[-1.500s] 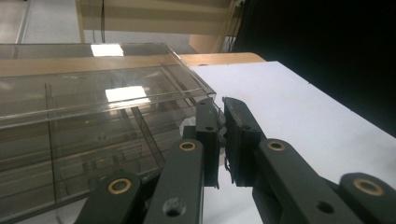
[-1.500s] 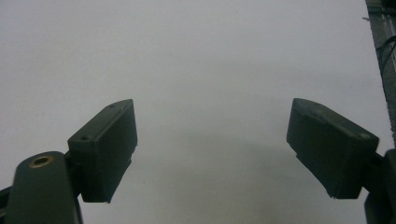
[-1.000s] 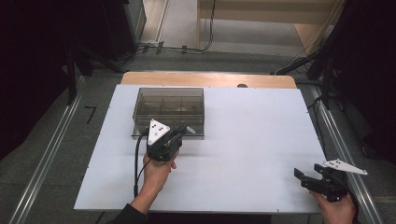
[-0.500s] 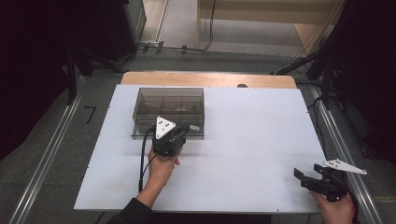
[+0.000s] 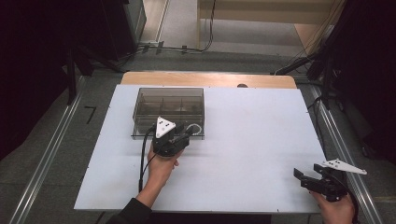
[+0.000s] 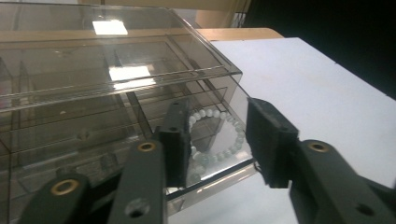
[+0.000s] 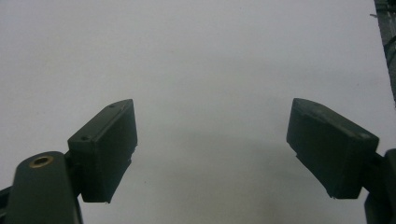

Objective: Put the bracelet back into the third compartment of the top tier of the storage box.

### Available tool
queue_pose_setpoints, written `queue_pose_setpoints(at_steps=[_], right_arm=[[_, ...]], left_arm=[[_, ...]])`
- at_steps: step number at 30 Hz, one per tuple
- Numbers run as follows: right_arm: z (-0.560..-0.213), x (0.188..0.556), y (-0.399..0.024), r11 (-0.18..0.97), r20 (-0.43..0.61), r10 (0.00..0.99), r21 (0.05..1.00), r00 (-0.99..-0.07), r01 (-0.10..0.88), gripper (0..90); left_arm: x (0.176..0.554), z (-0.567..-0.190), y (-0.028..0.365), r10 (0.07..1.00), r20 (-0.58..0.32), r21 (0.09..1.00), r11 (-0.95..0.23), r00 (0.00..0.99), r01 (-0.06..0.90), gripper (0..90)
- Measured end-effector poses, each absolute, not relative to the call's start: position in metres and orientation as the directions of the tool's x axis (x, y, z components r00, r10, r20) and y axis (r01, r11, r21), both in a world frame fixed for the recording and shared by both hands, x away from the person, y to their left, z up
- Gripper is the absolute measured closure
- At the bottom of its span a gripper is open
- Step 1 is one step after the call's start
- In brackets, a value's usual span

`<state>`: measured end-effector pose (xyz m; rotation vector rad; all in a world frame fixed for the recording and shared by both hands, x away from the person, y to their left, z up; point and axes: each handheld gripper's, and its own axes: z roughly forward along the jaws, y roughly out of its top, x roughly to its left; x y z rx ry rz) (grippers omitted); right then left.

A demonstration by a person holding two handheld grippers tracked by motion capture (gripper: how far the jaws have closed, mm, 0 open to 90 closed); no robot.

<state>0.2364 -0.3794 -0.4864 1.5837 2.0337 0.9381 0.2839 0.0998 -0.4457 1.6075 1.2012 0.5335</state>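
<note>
Left claw just opened at crosswise box.

- I'm looking down on a white table, its board lying over a wooden top that is showing along the far edge.
- A smoky clear compartment box is sitting directly on it, left of centre, nearer the far edge.
- A pale bead bracelet is resting at the box's near right corner.

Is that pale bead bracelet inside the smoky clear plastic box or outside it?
Inside: the pale bead bracelet lies behind the smoky clear plastic box front wall.
</note>
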Motion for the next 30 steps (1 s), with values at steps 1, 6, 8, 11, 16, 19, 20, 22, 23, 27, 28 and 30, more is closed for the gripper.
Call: queue_pose_setpoints(at_steps=[1,6,8,11,16,19,20,22,23,27,28,30], right_arm=[[-0.4863,0.2363,-0.3793,0.133,0.093,0.956,0.71,-0.279,0.691,14.8],[-0.4862,0.2361,-0.3794,0.134,0.093,0.955,0.711,-0.281,0.69,14.8],[-0.4863,0.2362,-0.3794,0.135,0.092,0.955,0.711,-0.282,0.69,14.8],[-0.4865,0.2363,-0.3792,0.135,0.095,0.954,0.71,-0.284,0.692,14.7],[-0.4867,0.2366,-0.3789,0.136,0.095,0.954,0.71,-0.284,0.691,14.7],[-0.4866,0.2364,-0.379,0.137,0.093,0.954,0.71,-0.284,0.691,14.7],[-0.4865,0.2363,-0.3791,0.135,0.093,0.955,0.71,-0.283,0.691,14.7],[-0.4864,0.2362,-0.3795,0.135,0.093,0.955,0.711,-0.282,0.69,14.7],[-0.4865,0.2363,-0.3796,0.136,0.092,0.954,0.711,-0.284,0.69,14.7],[-0.4864,0.2361,-0.379,0.136,0.092,0.955,0.711,-0.284,0.69,14.7],[-0.4865,0.2362,-0.3792,0.138,0.09,0.954,0.712,-0.285,0.688,14.7],[-0.4865,0.2362,-0.3794,0.137,0.092,0.954,0.71,-0.284,0.691,14.7]], left_arm=[[0.2838,-0.4455,0.0998,0.888,-0.215,0.897,0.014,0.408,0.441,54.2],[0.2831,-0.4447,0.0994,0.893,-0.206,0.896,0.008,0.401,0.443,39.1],[0.2827,-0.4442,0.0994,0.896,-0.202,0.898,0.008,0.395,0.44,36.0],[0.2824,-0.444,0.0997,0.896,-0.199,0.9,0.007,0.397,0.436,30.8],[0.2817,-0.4438,0.0985,0.902,-0.192,0.895,0.0,0.386,0.445,20.2],[0.2802,-0.4428,0.0979,0.903,-0.186,0.898,-0.003,0.388,0.439,16.2],[0.2797,-0.4423,0.0978,0.903,-0.183,0.899,-0.007,0.389,0.438,14.8],[0.2789,-0.4414,0.0977,0.905,-0.183,0.9,-0.003,0.383,0.437,12.0],[0.2784,-0.4408,0.0977,0.907,-0.184,0.9,0.001,0.378,0.436,10.5],[0.2772,-0.4395,0.0978,0.904,-0.193,0.897,0.005,0.382,0.441,9.0],[0.2768,-0.4393,0.0978,0.904,-0.192,0.896,0.002,0.383,0.444,8.5],[0.2762,-0.439,0.0979,0.904,-0.194,0.891,0.0,0.381,0.453,7.3]])
